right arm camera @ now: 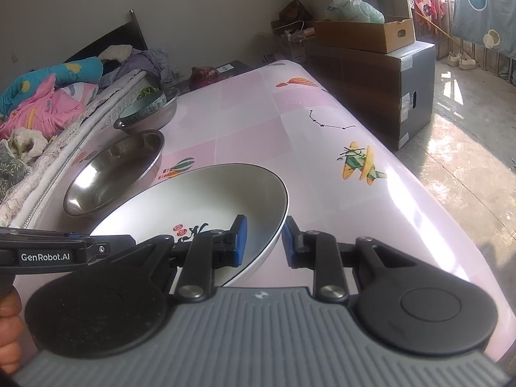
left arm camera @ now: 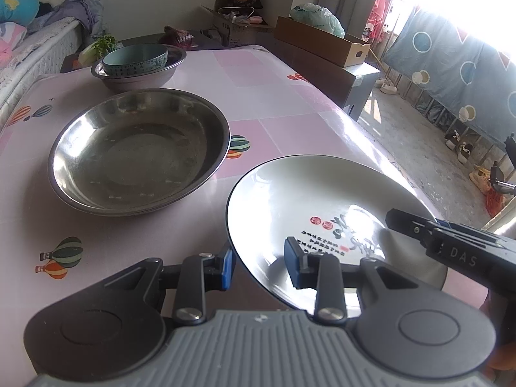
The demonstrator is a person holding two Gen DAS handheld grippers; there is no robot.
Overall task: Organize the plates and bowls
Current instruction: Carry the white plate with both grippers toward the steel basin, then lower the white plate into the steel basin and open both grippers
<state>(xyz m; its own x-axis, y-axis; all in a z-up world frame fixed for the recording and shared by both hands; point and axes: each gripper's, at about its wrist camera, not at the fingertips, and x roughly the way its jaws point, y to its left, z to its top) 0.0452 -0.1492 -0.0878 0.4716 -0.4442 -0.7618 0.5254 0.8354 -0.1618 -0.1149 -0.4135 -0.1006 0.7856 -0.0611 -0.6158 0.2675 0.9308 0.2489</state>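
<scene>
A white plate (left arm camera: 309, 206) with a dark rim and calligraphy sits at the table's near right; it also shows in the right wrist view (right arm camera: 200, 200). My left gripper (left arm camera: 259, 266) is open, its fingers straddling the plate's left rim without closing on it. My right gripper (right arm camera: 264, 242) is open, its fingers straddling the plate's right rim. A large steel basin (left arm camera: 138, 151) lies left of the plate, also in the right wrist view (right arm camera: 113, 171). Farther back a teal bowl (left arm camera: 135, 59) sits inside a smaller steel basin (left arm camera: 138, 77).
The pink patterned table (left arm camera: 274, 96) drops off at its right edge (right arm camera: 435, 193). A bed with bedding (right arm camera: 48, 106) runs along the left side. Cardboard boxes (right arm camera: 364, 35) stand on a dark cabinet (right arm camera: 387, 90) beyond the far right corner.
</scene>
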